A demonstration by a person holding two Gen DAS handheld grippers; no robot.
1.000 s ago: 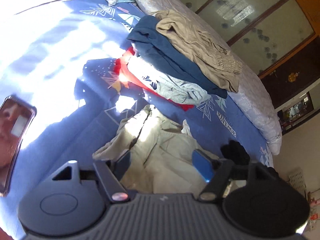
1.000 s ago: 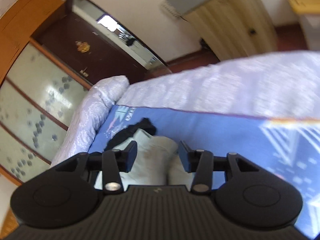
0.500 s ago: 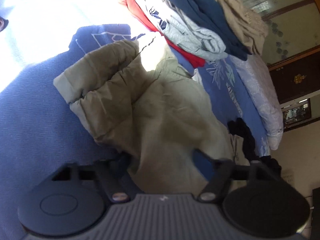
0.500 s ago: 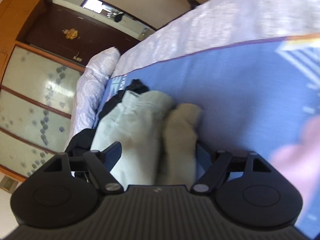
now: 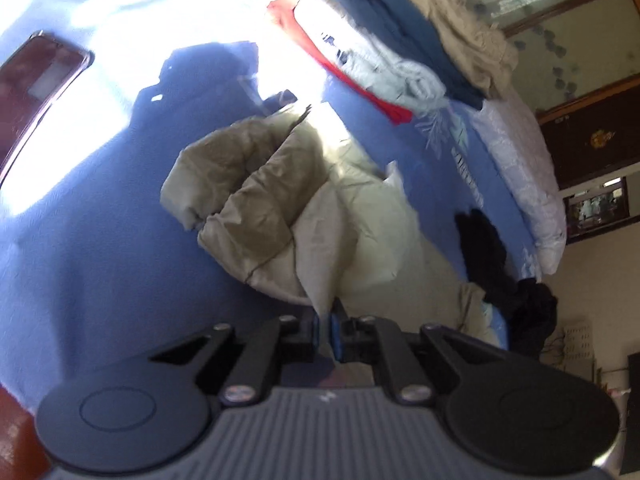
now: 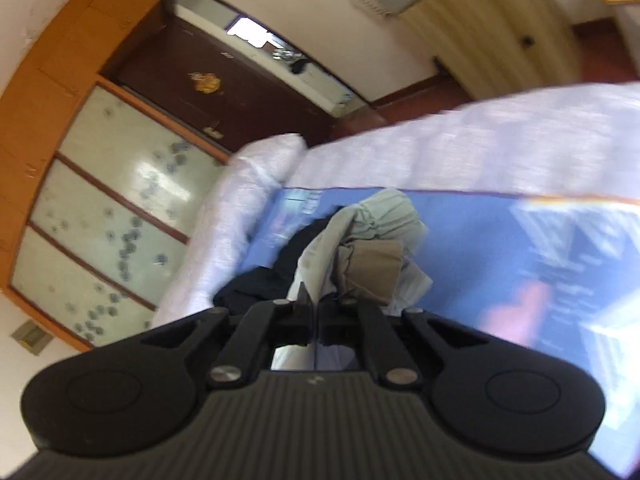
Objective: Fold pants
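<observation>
The beige pants (image 5: 304,216) lie crumpled on the blue bedspread (image 5: 88,248), legs bunched toward the left. My left gripper (image 5: 326,330) is shut on an edge of the pants at the near side. In the right wrist view my right gripper (image 6: 316,320) is shut on another edge of the same pants (image 6: 360,248), which rise bunched in front of it above the blue bedspread (image 6: 500,248).
A pile of clothes (image 5: 392,40) lies at the back of the bed. A phone (image 5: 36,88) lies far left. Dark garments (image 5: 496,256) lie right of the pants. A white quilt (image 6: 460,148) borders the bed; wardrobe doors (image 6: 112,208) and a dark door (image 6: 224,92) stand beyond.
Both grippers were open around the pants; both have now shut on the cloth. The pants are lifted and bunched in the right wrist view.
</observation>
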